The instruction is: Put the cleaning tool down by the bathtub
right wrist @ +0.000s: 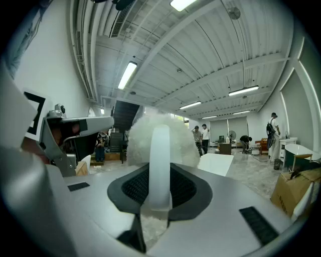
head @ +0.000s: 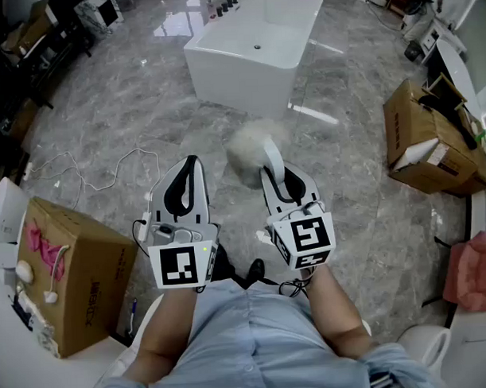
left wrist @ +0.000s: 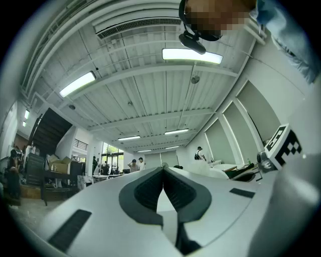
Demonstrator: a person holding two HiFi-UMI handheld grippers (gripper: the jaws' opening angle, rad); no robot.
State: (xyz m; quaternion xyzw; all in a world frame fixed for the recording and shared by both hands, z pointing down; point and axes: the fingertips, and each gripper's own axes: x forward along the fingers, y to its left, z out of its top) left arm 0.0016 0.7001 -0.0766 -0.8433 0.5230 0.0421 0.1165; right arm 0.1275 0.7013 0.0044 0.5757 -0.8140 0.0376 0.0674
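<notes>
Polished grey marble floor [head: 361, 169]: glossy, with reflections across it. Risk: a light tool let go above it may bounce or slide away from where it lands.

White rectangular freestanding bathtub [head: 250, 54]: stands well ahead of both grippers, with open floor between. The task is not done, and the carry has some way to go. Risk: releasing early puts the tool on open floor, not by the tub. Overshooting knocks the tool into the tub wall or drops it inside.

Brown cardboard boxes, one at left [head: 78, 266] and one at right [head: 424, 135]: both are off the direct line, so the hazard is low.

Cleaning tool, a white fluffy duster head on a smooth white plastic handle [head: 249, 149]: held in the air, well short of the tub, with its head forward of the gripper.

Right gripper [right wrist: 160, 173]: clamped on the tool's handle, which runs up between the dark pads, the head beyond the tips. Judgement: a narrow, rounded, slick handle could twist or slip in the pads if swung. The head is light, so it probably will not sag.

Left gripper [left wrist: 163, 173]: jaws together with nothing between them, beside the right one. Risk: it could bump the right gripper or the tool during the set-down.

Thin white cable [head: 107, 182]: loops on the floor to the left of the path. It is a trip or snag risk only if the walk drifts left.
</notes>
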